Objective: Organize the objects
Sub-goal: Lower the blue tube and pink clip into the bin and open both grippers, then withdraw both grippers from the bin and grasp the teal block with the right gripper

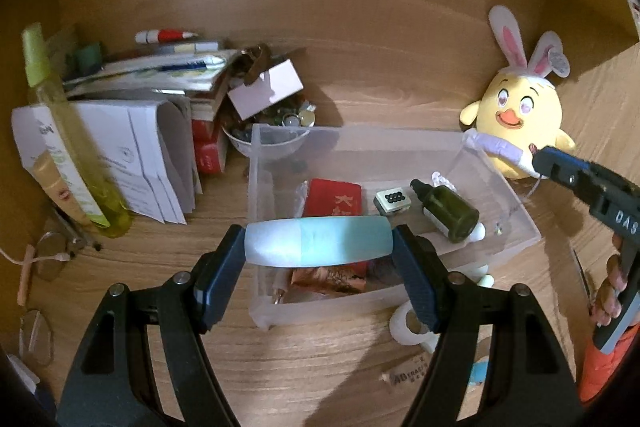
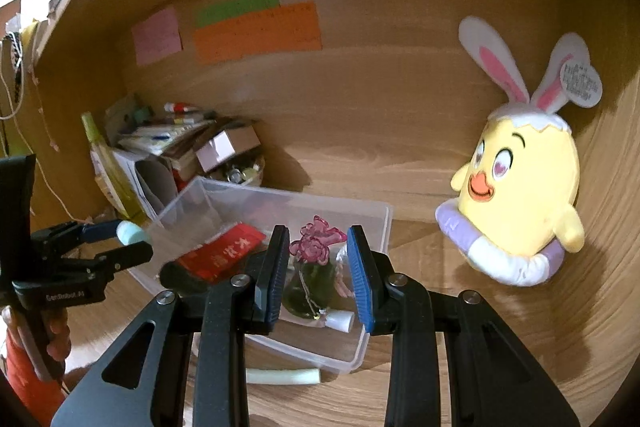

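My left gripper (image 1: pixel 318 247) is shut on a pale blue-and-white tube (image 1: pixel 316 237), held crosswise above the near end of a clear plastic bin (image 1: pixel 496 183). In the bin lie a red packet (image 1: pixel 334 197), a mahjong tile (image 1: pixel 392 201) and a dark green bottle (image 1: pixel 452 215). My right gripper (image 2: pixel 318 241) is shut on a pink flower charm (image 2: pixel 316 247) with a thin chain dangling, above the bin's right end (image 2: pixel 376 227). In the left wrist view the right gripper (image 1: pixel 538 157) reaches in from the right, beside the plush. The left gripper (image 2: pixel 128 243) shows at the right wrist view's left.
A yellow chick plush (image 1: pixel 520 107) leans in the back right corner. A pile of papers (image 1: pixel 140 147), a bowl of small items (image 1: pixel 272 137) and a yellow-green spray bottle (image 1: pixel 68 147) crowd the left. A white tape roll (image 1: pixel 412 323) and an eraser (image 1: pixel 404 379) lie near the bin.
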`<move>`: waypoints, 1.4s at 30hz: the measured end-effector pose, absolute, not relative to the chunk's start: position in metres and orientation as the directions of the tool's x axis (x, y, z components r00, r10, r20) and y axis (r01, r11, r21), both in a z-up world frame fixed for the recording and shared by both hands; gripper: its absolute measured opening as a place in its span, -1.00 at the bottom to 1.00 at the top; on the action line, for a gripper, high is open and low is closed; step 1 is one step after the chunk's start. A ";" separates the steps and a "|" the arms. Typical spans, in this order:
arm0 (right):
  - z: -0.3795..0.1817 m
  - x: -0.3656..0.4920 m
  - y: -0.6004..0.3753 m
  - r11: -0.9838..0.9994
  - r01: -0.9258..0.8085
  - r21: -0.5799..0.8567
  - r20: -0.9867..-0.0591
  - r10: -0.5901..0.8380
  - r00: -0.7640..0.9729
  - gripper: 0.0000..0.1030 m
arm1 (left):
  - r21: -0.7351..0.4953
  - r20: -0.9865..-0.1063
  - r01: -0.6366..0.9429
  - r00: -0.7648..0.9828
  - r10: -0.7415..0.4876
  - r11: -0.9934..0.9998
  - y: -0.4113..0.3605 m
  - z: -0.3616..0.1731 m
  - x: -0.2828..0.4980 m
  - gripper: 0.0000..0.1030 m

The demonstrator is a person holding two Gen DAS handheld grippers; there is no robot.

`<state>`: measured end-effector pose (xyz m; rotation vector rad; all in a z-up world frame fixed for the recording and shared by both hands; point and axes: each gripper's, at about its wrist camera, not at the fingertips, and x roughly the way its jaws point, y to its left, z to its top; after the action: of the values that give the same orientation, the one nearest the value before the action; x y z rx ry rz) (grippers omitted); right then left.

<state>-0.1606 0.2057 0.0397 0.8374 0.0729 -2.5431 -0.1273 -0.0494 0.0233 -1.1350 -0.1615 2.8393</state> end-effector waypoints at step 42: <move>0.001 -0.111 0.203 -0.835 0.535 0.129 -0.668 -0.472 -0.575 -0.04 | -0.091 -0.655 -0.089 -0.745 0.127 -0.992 -0.038 0.038 -0.061 0.73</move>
<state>-0.1110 0.2032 0.0006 0.9711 0.1164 -2.3718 -0.0608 -0.0378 0.0380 -1.0678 -0.0815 2.8297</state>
